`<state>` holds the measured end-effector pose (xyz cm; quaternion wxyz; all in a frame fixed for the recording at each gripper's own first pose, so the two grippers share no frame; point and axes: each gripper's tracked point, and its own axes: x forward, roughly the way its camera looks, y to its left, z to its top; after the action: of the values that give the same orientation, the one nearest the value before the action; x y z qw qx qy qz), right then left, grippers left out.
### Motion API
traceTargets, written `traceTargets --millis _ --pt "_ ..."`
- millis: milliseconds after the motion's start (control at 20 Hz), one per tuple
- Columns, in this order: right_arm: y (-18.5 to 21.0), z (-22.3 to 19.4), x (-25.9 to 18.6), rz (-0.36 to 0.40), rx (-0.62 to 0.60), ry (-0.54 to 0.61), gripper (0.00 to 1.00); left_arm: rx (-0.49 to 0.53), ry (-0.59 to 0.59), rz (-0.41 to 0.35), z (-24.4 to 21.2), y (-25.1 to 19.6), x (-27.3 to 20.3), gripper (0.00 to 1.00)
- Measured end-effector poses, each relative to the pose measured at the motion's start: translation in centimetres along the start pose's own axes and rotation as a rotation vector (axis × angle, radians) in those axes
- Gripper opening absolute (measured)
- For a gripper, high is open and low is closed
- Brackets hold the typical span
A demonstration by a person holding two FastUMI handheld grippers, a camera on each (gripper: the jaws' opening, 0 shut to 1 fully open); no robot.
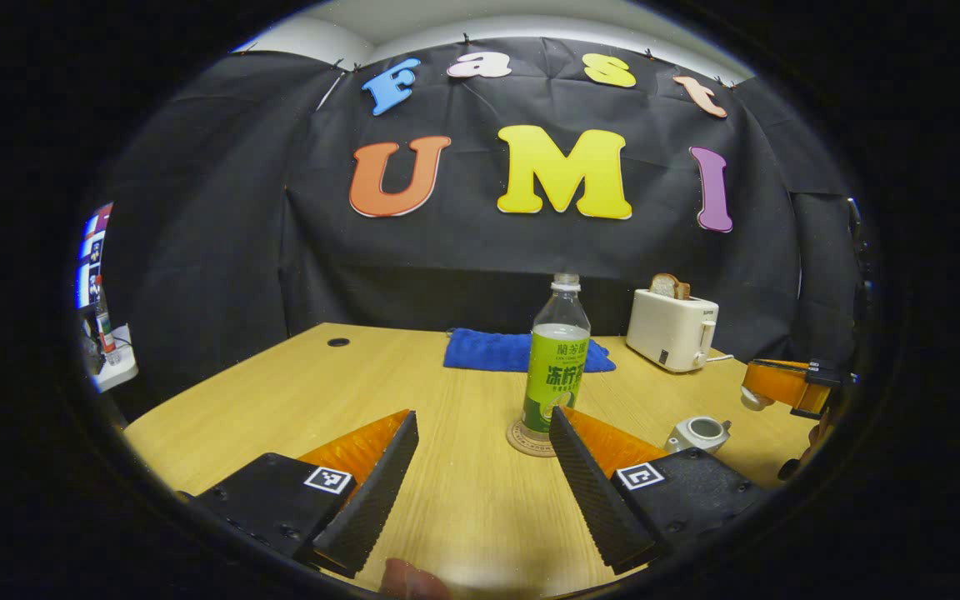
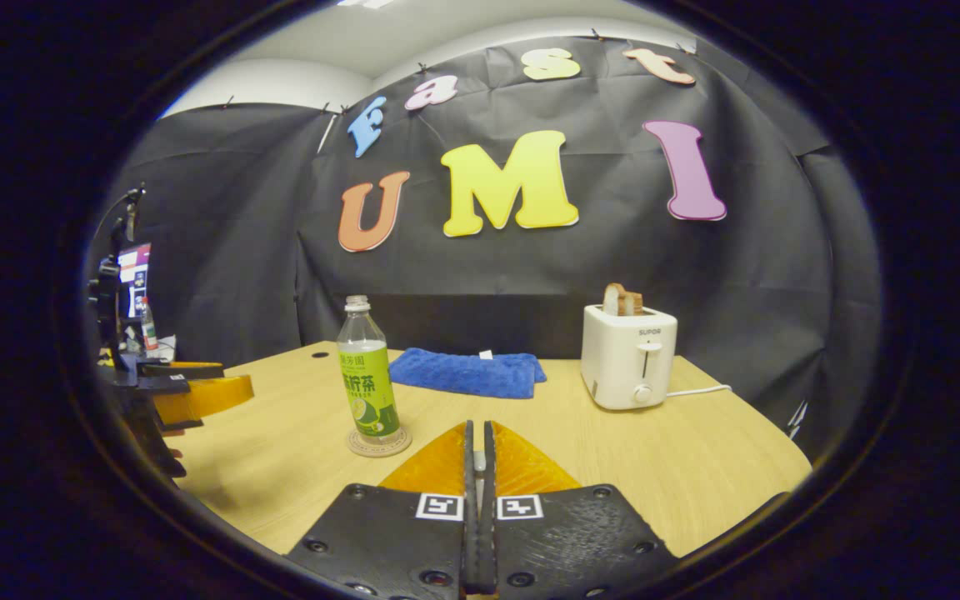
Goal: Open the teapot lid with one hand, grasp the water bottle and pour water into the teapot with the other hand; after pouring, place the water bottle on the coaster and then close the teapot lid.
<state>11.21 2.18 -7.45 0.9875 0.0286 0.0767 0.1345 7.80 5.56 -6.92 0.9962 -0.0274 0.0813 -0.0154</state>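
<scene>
The water bottle [image 1: 557, 367] with a green label stands upright on the round coaster [image 1: 522, 444] mid-table. My left gripper [image 1: 482, 415] is open just short of it, with nothing between its fingers. The small white teapot [image 1: 698, 433] sits to the right with its top uncovered. Above it the right gripper [image 1: 788, 385] holds the white lid [image 1: 751, 401] at its tip. In the right gripper view that gripper [image 2: 478, 427] is shut, a white sliver of the lid [image 2: 477, 457] showing between its fingers. The bottle [image 2: 369, 375] on the coaster [image 2: 378, 444] stands ahead left, with the left gripper [image 2: 197, 396] beyond.
A folded blue cloth [image 1: 522, 350] lies at the back of the wooden table [image 1: 297, 392]. A white toaster [image 1: 672, 329] with bread in it stands at the back right, its cord trailing. The table edge [image 2: 747, 517] runs close on the right.
</scene>
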Motion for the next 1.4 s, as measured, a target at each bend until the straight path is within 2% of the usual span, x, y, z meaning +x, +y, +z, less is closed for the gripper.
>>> traceTargets --millis 200,400,1100,1350,1400 --pt "1.4 -1.3 1.7 0.031 -0.015 0.028 0.0 0.026 -0.048 0.074 1.0 2.5 -2.6 0.99" --pt "1.9 -2.3 2.6 0.04 -0.017 0.048 0.0 0.041 -0.068 0.105 1.1 3.6 -4.3 0.99" --pt "2.0 -3.6 3.3 0.03 -0.017 0.068 0.0 0.069 -0.083 0.101 1.5 3.2 -4.7 0.98" --pt "2.1 -3.0 2.6 0.023 -0.008 0.049 0.07 0.071 -0.087 0.098 1.8 2.8 -5.0 0.99" --pt "1.9 -2.6 2.3 0.018 -0.005 0.041 0.25 0.073 -0.092 0.099 2.0 2.7 -5.0 0.99"
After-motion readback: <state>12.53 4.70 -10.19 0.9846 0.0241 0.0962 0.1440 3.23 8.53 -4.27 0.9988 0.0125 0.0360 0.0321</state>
